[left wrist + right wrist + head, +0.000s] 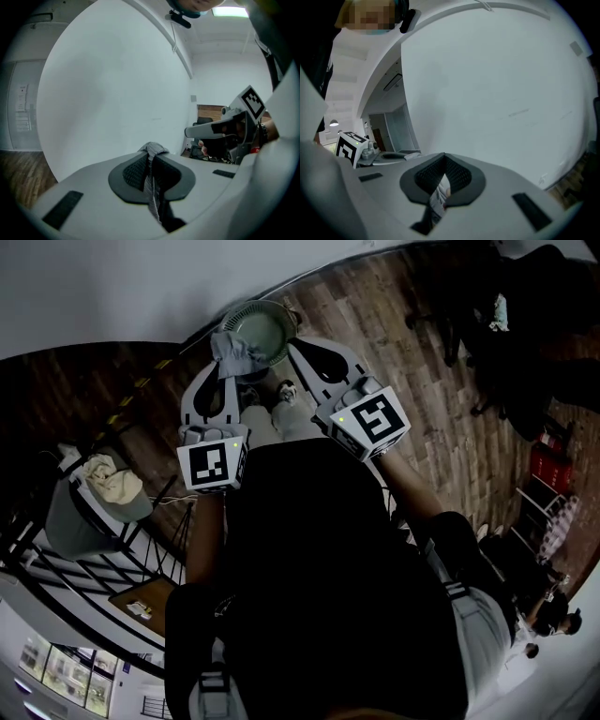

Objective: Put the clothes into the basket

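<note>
A round green basket (267,326) stands on the dark wood floor at the top of the head view. My left gripper (228,343) is shut on a grey striped garment (236,352), which hangs at the basket's left rim. In the left gripper view the cloth (151,187) is pinched between the dark pads (133,171) and pokes out above them. My right gripper (300,343) reaches beside the basket's right rim, apart from the garment. Its pads (459,176) meet at the tips, with only a pale sliver showing in the gap behind them.
A grey bin (80,517) with a cream cloth (112,482) on it sits at the left by a black railing (141,559). A white wall fills both gripper views. Dark chairs (497,324) stand at the upper right. A small pale object (286,390) lies between the grippers.
</note>
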A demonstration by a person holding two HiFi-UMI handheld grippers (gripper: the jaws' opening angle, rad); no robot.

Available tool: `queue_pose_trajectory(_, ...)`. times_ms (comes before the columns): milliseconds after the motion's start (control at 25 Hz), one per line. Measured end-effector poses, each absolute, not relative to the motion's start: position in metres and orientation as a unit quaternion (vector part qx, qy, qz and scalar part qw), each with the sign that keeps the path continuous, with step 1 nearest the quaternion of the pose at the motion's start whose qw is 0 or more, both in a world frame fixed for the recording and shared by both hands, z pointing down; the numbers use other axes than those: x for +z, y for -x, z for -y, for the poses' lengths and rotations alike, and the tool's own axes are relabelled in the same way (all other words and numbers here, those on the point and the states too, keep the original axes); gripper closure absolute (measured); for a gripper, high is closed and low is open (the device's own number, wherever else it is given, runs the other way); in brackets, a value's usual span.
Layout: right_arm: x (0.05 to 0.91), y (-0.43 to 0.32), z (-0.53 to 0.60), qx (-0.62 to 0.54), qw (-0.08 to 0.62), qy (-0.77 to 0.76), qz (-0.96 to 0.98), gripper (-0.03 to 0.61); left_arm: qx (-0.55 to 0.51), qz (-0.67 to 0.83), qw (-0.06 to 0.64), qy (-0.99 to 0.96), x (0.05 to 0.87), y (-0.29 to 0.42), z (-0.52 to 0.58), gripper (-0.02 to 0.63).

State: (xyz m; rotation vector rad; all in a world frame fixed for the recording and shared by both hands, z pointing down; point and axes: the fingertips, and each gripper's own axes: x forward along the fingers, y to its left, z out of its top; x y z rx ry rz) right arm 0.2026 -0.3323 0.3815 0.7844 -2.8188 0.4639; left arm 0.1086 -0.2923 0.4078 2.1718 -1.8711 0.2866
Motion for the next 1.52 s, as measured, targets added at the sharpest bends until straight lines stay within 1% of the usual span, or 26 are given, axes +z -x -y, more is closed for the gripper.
queue_pose_trajectory(200,0.392,-0.195,0.337,0.166,0.086,-0.286,0.94,0.569,0.103,0.627,0.145,-0.758,0.423,-0.108,0.297,0.591)
queue_pose_trajectory(480,0.433,-0.187,0.337,0.193,0.094,-0.315,0.925,0.569,0.115,0.609,0.159,-0.768,0.471,-0.104,0.317,0.591)
queue_pose_trajectory(880,0.511,-0.186,0.331,0.225,0.116,-0.349,0.902,0.569,0.15,0.591,0.19,-0.769,0.579,-0.098,0.342,0.591)
queue_pose_trajectory(1520,0.622,-0.196,0.335,0.266,0.131,-0.389,0.872,0.569,0.244,0.561,0.231,-0.757,0.768,-0.105,0.362,0.591)
